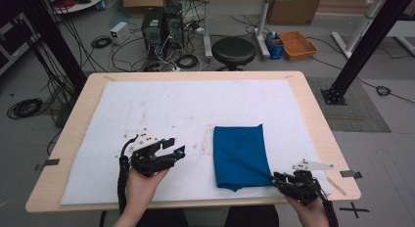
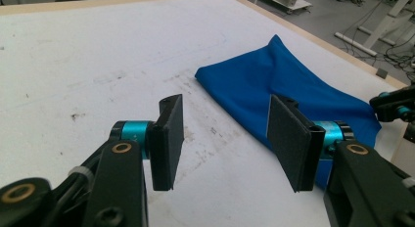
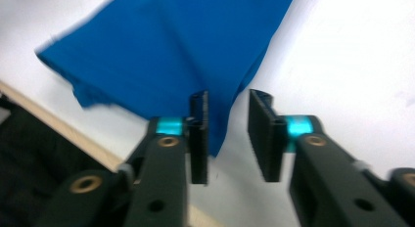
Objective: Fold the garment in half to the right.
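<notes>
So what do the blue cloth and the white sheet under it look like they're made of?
Blue cloth: looks like soft matte woven fabric; it lies folded with limp creases. White sheet: seems a thin matte paper or felt-like cover, flat and scuffed with dark marks; which one is hard to tell.

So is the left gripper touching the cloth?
Apart. In the left gripper view, the left gripper stands open over bare white mat, with the blue cloth lying beyond its pads; the high view shows a clear gap too.

blue cloth (image 3: 161, 51) blurred (top edge cut off)
</notes>
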`<state>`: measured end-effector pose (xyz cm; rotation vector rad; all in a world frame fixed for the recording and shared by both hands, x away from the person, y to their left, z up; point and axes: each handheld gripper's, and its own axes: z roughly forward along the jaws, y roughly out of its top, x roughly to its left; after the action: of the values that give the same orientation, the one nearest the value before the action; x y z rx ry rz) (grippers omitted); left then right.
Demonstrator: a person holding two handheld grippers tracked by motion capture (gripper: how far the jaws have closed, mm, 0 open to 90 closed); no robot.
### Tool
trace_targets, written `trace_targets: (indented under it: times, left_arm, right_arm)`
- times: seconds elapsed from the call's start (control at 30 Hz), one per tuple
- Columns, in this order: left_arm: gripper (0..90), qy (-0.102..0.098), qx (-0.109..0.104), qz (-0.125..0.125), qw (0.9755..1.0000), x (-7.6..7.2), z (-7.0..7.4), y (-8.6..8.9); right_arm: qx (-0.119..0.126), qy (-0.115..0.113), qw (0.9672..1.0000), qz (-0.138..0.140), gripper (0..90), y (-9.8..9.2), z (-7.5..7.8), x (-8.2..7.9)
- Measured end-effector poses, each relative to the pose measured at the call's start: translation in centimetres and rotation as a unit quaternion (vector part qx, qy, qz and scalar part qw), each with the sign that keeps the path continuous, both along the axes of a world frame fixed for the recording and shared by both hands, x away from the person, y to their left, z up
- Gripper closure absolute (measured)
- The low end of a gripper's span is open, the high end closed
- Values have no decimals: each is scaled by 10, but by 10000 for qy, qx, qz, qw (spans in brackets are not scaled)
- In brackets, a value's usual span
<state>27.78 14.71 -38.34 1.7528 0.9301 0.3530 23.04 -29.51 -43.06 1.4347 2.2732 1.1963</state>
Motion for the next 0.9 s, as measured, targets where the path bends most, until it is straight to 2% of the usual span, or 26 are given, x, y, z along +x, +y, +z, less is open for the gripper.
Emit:
trace_targets:
  times: [0.1, 0.23, 0.3, 0.33, 0.37, 0.47, 0.57, 0.63, 0.7, 0.9]
  left_arm:
    - [455, -131, 71, -73, 9999, 6, 6, 2]
    - [414, -252, 189, -155, 9994, 17, 11, 7]
    - [390, -319, 259, -147, 9990, 21, 13, 13]
    - [389, -319, 259, -147, 9990, 21, 13, 13]
    - [383, -382, 267, -143, 9988, 25, 16, 22]
    - [363, -557, 300, -66, 9980, 27, 20, 37]
    - [363, -676, 489, 14, 9965, 26, 24, 52]
    - [363, -742, 539, 37, 9958, 24, 26, 61]
    - [363, -826, 603, 43, 9948, 22, 27, 70]
    - [363, -826, 585, 154, 9947, 19, 25, 83]
  right_arm:
    - [188, -247, 9995, -78, 521, -4, 12, 7]
    - [395, -689, 9968, -67, 422, -8, 34, 26]
    - [519, -909, 9945, -13, 398, -7, 47, 38]
    - [519, -909, 9945, -13, 398, -7, 47, 38]
    - [514, -1117, 9924, 23, 365, -5, 58, 50]
    - [534, -1356, 9893, 76, 338, -2, 71, 67]
    - [574, -1366, 9889, 146, 321, -2, 79, 82]
    - [597, -1361, 9888, 91, 319, -3, 81, 88]
    - [682, -1372, 9882, 41, 320, -5, 79, 91]
    - [674, -1306, 9891, -18, 324, -12, 72, 92]
